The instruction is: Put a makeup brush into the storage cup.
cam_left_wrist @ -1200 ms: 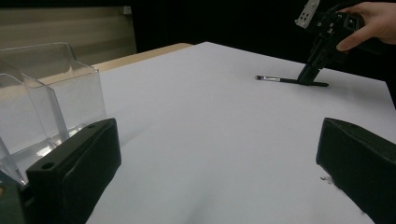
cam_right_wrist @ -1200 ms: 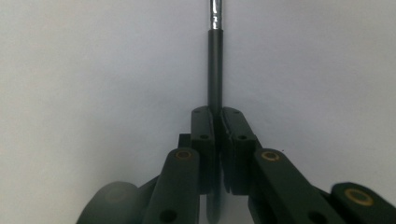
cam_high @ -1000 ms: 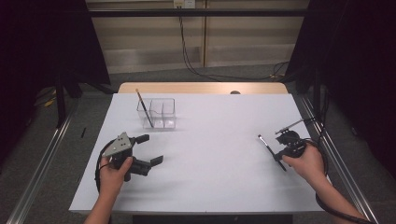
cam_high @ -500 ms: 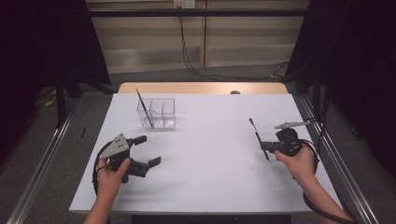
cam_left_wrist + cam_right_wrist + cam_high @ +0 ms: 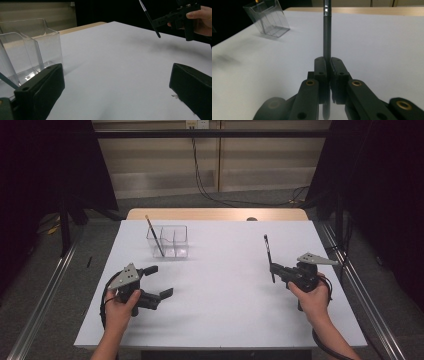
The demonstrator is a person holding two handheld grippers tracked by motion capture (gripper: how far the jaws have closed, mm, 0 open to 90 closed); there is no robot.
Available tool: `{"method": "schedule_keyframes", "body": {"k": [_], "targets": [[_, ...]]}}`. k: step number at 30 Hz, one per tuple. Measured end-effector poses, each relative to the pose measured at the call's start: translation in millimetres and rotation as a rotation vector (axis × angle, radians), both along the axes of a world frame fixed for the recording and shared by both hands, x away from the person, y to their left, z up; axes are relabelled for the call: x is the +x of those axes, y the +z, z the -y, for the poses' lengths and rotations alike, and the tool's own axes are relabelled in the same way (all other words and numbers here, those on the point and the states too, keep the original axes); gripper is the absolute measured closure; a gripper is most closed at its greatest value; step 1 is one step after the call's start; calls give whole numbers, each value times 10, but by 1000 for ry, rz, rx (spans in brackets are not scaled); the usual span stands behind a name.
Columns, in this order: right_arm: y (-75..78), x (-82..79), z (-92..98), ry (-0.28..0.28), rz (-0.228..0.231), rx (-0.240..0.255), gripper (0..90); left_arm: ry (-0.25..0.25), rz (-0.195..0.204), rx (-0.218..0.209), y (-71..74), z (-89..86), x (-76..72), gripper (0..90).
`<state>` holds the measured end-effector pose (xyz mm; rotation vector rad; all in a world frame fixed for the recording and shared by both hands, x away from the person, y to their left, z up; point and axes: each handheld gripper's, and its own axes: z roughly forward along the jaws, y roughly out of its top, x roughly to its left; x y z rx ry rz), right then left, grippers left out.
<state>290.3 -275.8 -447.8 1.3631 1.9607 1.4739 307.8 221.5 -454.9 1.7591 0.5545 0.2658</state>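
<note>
A white table (image 5: 220,285) is seen from above, with a person's forearms entering from the six o'clock edge.

The right gripper (image 5: 274,268), at about four o'clock on the table, has its jaws pressed together on a dark pen (image 5: 269,255). The pen stands nearly upright, its top leaning slightly toward eleven o'clock, and its lower end hangs just above the tabletop. In the right gripper view, the pen (image 5: 327,35) rises straight up from between the two closed black jaws, pinched near its lower part.

The left gripper (image 5: 159,281), at about eight o'clock on the table, has its jaws spread wide with nothing between them. It rests low over the table in the person's left hand (image 5: 120,307). In the left gripper view, the two jaws stand far apart at the bottom corners.

A clear plastic holder (image 5: 167,241) with compartments sits toward eleven o'clock, well apart from the pen. A thin stick-like pencil (image 5: 154,236) leans inside its left compartment, the top tilted toward eleven o'clock. In the left gripper view the holder (image 5: 27,47) stands just beyond the left jaw.
</note>
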Motion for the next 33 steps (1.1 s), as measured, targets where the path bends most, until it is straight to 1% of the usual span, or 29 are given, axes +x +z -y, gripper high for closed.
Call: {"method": "schedule_keyframes", "body": {"k": [1,3,5,6,7,11,16,19,22,25,29,30,33], "targets": [[-8,-6,-8,-2,8,9,842,-4,2,4,-3,1,3,0],[-29,-12,-24,7,25,32,842,-4,-2,-2,-7,11,2,0],[-39,-15,-41,17,42,39,842,-6,-2,2,-7,18,2,0],[-37,-17,-51,23,54,50,842,-7,-3,1,-7,22,1,0],[-31,-18,-61,28,63,52,842,-4,-2,5,-5,26,-1,0],[-7,-31,-136,53,100,59,842,-7,-7,-1,-7,38,1,0],[19,-39,-264,87,129,71,842,-6,-12,-8,-10,44,2,0],[24,-33,-343,114,142,67,842,-9,-14,-13,-8,55,2,0],[21,-25,-434,142,147,73,842,-14,-19,-13,-7,68,-2,0],[26,-18,-529,168,153,68,842,-21,-27,-21,-8,71,-2,0],[31,-14,-628,208,156,68,842,-16,-31,-27,-13,79,-5,0],[28,-14,-649,221,153,66,842,-18,-28,-21,-13,77,-4,0],[16,-18,-704,240,154,66,842,-18,-31,-24,-16,86,-6,0]]}}
